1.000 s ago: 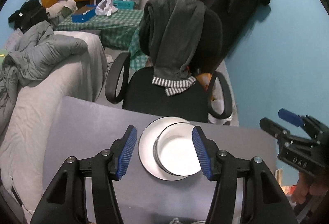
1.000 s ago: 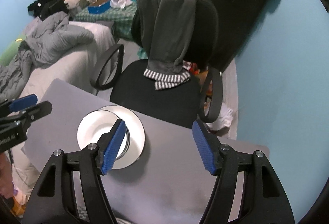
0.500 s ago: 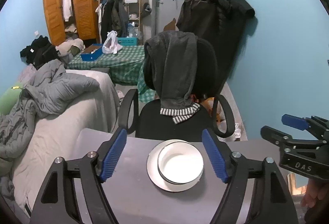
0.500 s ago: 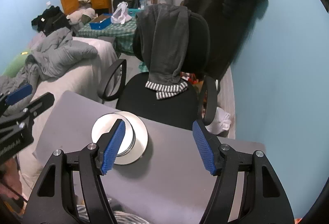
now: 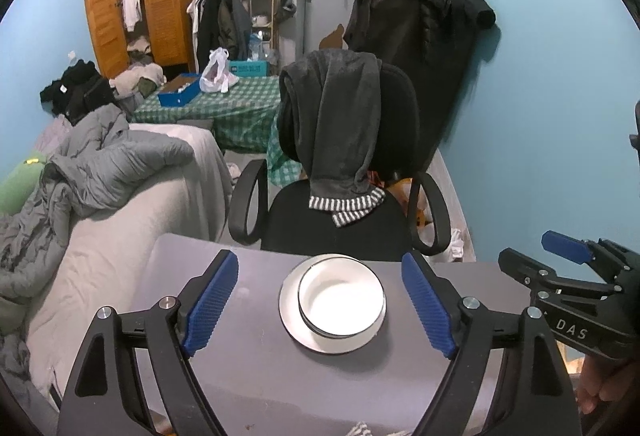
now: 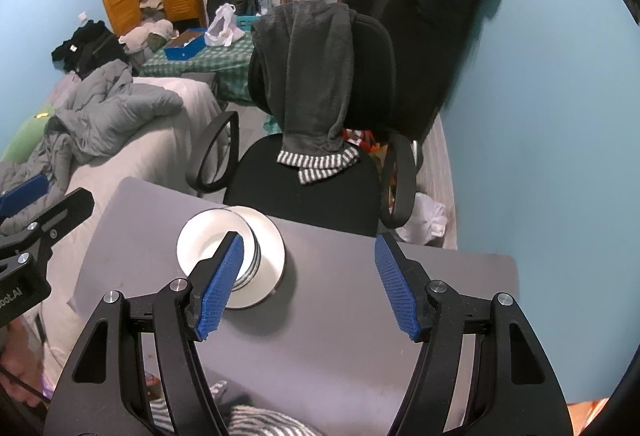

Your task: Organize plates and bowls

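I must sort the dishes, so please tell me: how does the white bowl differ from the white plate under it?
The bowl is deep, with upright walls; the plate is shallow and almost flat. The bowl is narrower, so the plate's rim shows around it. The bowl sits on the plate, toward its far edge; the plate rests directly on the grey table. Both are white, round, upright and look empty.

Worktop (image 5: 240, 376): grey, flat. Bearing: one white plate (image 5: 296, 328) near far edge, directly on surface; white bowl (image 5: 342, 296) seated on plate.
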Available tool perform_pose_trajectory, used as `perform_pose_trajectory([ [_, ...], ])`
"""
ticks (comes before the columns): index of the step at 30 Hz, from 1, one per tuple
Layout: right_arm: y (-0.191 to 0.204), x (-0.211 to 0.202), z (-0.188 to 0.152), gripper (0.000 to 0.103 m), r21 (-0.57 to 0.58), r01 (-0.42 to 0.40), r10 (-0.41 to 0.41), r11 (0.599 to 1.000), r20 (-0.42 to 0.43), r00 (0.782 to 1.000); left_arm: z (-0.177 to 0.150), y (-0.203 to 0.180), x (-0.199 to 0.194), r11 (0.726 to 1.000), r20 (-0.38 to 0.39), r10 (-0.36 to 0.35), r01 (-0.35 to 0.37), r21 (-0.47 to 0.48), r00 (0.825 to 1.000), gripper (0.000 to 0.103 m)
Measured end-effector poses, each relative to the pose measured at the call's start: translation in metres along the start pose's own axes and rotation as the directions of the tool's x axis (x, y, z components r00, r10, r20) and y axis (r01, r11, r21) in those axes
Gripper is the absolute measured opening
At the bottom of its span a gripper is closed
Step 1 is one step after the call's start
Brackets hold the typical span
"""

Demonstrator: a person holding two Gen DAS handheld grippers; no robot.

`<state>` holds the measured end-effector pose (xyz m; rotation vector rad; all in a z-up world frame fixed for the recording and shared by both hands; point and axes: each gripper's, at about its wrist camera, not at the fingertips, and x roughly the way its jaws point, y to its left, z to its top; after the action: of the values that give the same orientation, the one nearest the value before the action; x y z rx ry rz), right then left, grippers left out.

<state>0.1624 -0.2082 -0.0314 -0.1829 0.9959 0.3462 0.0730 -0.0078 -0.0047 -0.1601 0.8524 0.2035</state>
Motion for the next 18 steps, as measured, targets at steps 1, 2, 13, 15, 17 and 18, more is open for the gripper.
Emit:
perform_pose_trajectory([
  [1, -0.0001, 0.0001, -0.0003, 0.067, 0.000, 0.003, -0.003, 1.000, -0.001, 1.000, -0.0008, 0.0003, -0.0009, 1.000, -0.002, -0.006, 0.006, -0.011, 1.000, 0.085],
  [2, -0.0010, -0.0006, -0.0010, 0.067, 0.002, 0.004, -0.004, 1.000, -0.002, 1.000, -0.0013, 0.0009, -0.0026, 1.000, -0.004, -0.012, 0.012, -0.023, 1.000, 0.085],
  [13, -0.0010, -0.0055, -0.0026, 0.067, -0.001, -0.009, 0.009, 1.000, -0.007, 1.000, -0.0077, -0.0032, -0.0082, 0.999, -0.023, -0.041, 0.041, -0.024, 0.999, 0.085],
  [15, -0.0008, -0.0056, -0.0039, 0.067, 0.001, -0.010, 0.010, 1.000, -0.010, 1.000, -0.0087, -0.0047, -0.0091, 0.999, -0.028, -0.042, 0.042, -0.019, 0.999, 0.085],
  [17, -0.0009, -0.0058, -0.0047, 0.067, 0.005, -0.012, 0.012, 1.000, -0.013, 1.000, -0.0091, -0.0055, -0.0094, 0.999, -0.025, -0.039, 0.038, -0.021, 0.999, 0.085],
  [18, -0.0008, -0.0056, -0.0044, 0.067, 0.004, -0.012, 0.012, 1.000, -0.013, 1.000, -0.0100, -0.0058, -0.0102, 0.999, -0.021, -0.038, 0.038, -0.020, 0.999, 0.085],
])
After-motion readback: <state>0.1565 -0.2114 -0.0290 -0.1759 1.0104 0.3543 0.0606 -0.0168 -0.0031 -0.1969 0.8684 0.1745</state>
